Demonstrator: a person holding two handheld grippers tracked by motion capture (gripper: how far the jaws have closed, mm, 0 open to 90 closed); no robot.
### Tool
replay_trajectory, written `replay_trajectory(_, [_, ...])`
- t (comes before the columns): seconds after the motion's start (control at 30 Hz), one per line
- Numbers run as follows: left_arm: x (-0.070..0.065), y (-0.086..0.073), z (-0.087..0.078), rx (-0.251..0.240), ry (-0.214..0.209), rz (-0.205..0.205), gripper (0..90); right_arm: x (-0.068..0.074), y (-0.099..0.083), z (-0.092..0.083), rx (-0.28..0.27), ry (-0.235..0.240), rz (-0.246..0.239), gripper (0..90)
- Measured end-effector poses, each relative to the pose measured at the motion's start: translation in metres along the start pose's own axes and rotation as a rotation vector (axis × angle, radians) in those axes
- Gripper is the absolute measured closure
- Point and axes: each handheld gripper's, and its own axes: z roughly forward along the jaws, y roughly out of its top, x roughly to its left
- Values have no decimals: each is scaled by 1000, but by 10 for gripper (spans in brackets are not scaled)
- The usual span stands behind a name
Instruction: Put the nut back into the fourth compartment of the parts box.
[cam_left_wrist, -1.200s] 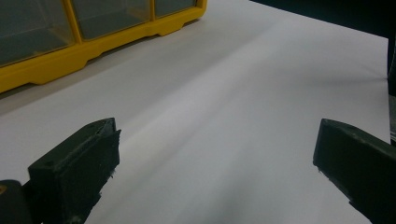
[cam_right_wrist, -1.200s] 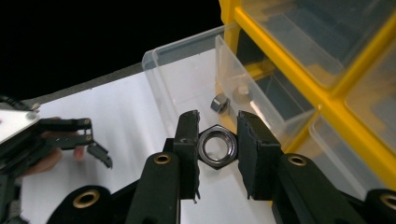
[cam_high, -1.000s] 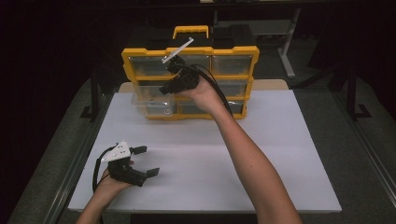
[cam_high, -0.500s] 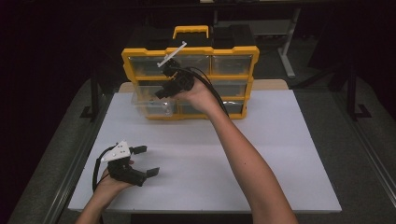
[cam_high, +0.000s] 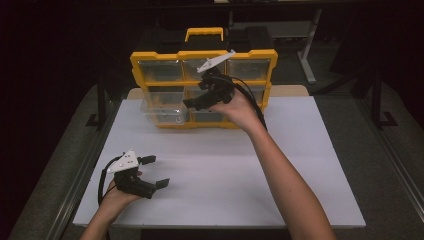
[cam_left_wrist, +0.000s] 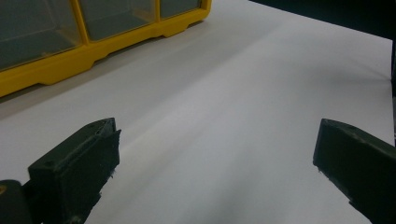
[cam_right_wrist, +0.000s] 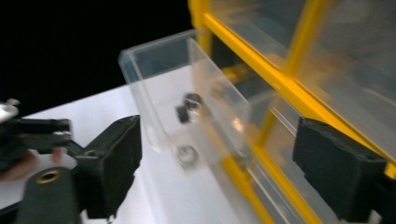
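A yellow organizer (cam_high: 150, 56) with clear drawers stands at the back of the white table (cam_high: 300, 165). One clear drawer (cam_high: 162, 111) in its lower left is pulled out. In the right gripper view this drawer (cam_right_wrist: 159, 93) holds a few small metal pieces (cam_right_wrist: 189, 105). My right gripper (cam_high: 194, 95) hovers just right of the drawer, in front of the organizer. Its jaws have just been opening, and the right gripper (cam_right_wrist: 219, 140) is open with the pads touching nothing. My left gripper (cam_high: 159, 171) rests low at the front left, and the left gripper (cam_left_wrist: 217, 135) is open and empty.
The organizer's yellow frame (cam_left_wrist: 46, 70) lies ahead and to the left of the left gripper. A cable trails from the right gripper along the forearm (cam_high: 280, 175). White tabletop spreads between the two hands. A dark floor and table legs surround the table.
The right gripper's jaws have parted and the hand has shifted a little to the right, off the pulled-out drawer. The left hand has kept still.
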Motion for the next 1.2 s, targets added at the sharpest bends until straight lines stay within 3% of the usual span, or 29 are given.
replay_trajectory(0.1, [0,0,0,2,0,-3,2,-1,-14,-8,-20,-19,3,46])
replay_trajectory(0.17, [-1,0,1,2,-5,-13,2,0,-21,-12,-30,-27,35,0])
replay_trajectory(0.3, [-1,0,1,3,-5,-12,2,2,-38,-21,-44,-57,31,0])
replay_trajectory(0.6, [0,0,1,-12,7,-12,2,7,-83,-35,-64,-71,16,0])
replay_trajectory(0.73, [-1,-1,1,-13,4,-27,2,9,-105,-41,-68,-82,32,0])
replay_trajectory(1.0, [-1,-1,1,-9,3,-13,2,18,-149,-54,-89,-94,67,0])
replay_trajectory(1.1, [-2,-2,1,-10,2,-15,2,21,-162,-57,-67,-104,66,0])
replay_trajectory(1.2, [-3,-2,2,-7,2,-17,2,24,-173,-62,-83,-115,79,0])
